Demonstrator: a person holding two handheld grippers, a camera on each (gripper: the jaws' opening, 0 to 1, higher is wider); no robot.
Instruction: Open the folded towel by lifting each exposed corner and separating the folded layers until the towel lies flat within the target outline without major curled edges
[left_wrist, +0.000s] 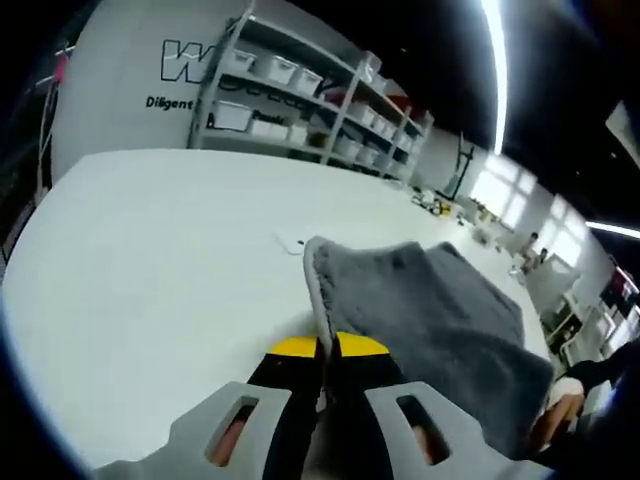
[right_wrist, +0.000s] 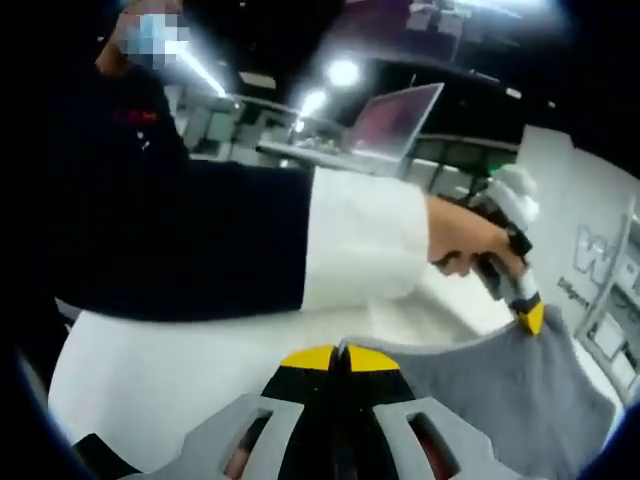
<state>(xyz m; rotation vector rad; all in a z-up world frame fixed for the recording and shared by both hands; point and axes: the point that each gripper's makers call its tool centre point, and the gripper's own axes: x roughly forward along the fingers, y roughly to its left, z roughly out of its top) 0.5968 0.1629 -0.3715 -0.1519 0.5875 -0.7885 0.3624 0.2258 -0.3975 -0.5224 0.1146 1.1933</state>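
Metal shelving (left_wrist: 310, 100) with bins lines a white wall (left_wrist: 120, 70); bright windows (left_wrist: 510, 190) beyond.

Ahead of the tool in the left gripper view, shelving (left_wrist: 310, 95) with white bins (left_wrist: 272, 68) lines the far wall, bright windows (left_wrist: 505, 190) glowing off right, a ceiling light strip (left_wrist: 494, 70) overhead.

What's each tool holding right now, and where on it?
Both grip the grey towel: left tool and right tool each shut on its edge.
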